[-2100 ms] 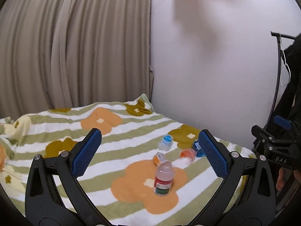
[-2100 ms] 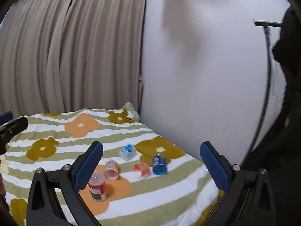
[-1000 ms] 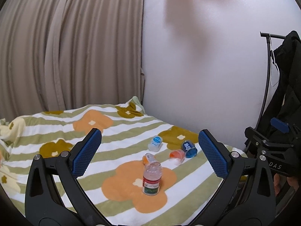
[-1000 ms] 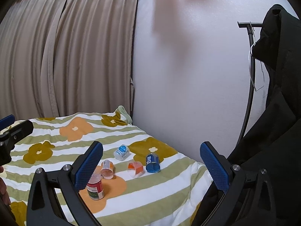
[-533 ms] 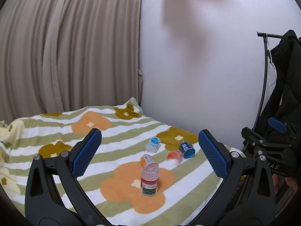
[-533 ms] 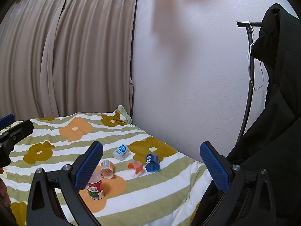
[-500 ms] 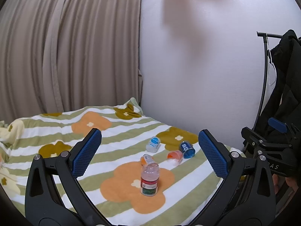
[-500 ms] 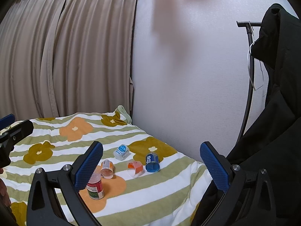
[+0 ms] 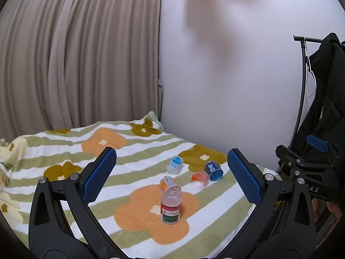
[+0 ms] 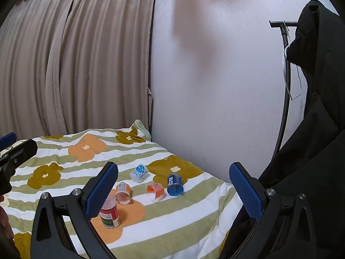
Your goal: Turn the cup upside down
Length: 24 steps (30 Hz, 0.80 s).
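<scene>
Several small plastic cups sit on a flowered blanket (image 9: 64, 151). A clear cup with a red and green label (image 9: 170, 205) stands bottom up on an orange flower; it also shows in the right wrist view (image 10: 110, 213). An orange-labelled cup (image 9: 167, 181), an orange cup (image 9: 199, 178), a blue cup (image 9: 213, 169) and a white cup with a blue label (image 9: 175, 164) lie on their sides behind it. My left gripper (image 9: 171, 172) is open and empty, well short of the cups. My right gripper (image 10: 172, 185) is open and empty, also held back.
A beige curtain (image 9: 75, 54) hangs behind the bed and a white wall (image 9: 226, 75) runs along its right side. A black coat (image 10: 312, 129) hangs on a rack (image 10: 284, 82) at the right, close to my right gripper. The bed's near edge (image 10: 172, 243) drops off below.
Both grippers have drawn back slightly from the bed, so the cups look smaller and lower. The cups have not moved. Both grippers stay open.
</scene>
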Each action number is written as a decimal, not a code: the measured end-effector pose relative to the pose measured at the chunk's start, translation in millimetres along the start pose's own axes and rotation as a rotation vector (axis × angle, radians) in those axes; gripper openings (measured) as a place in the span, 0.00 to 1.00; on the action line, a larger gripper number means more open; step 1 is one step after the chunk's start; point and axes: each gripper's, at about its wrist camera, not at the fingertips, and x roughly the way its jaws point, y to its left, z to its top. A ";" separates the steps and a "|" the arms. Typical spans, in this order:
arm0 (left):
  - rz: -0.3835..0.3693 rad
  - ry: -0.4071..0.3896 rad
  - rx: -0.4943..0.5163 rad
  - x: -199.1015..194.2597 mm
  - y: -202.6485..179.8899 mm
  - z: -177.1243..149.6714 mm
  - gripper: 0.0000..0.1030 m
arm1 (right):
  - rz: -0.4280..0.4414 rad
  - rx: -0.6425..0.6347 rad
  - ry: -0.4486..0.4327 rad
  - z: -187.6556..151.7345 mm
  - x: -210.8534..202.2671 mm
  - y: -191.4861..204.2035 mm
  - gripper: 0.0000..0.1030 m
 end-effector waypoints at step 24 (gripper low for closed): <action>0.004 -0.009 0.004 -0.6 -2.0 1.1 0.99 | -0.004 0.002 0.003 -1.3 -1.4 1.0 1.00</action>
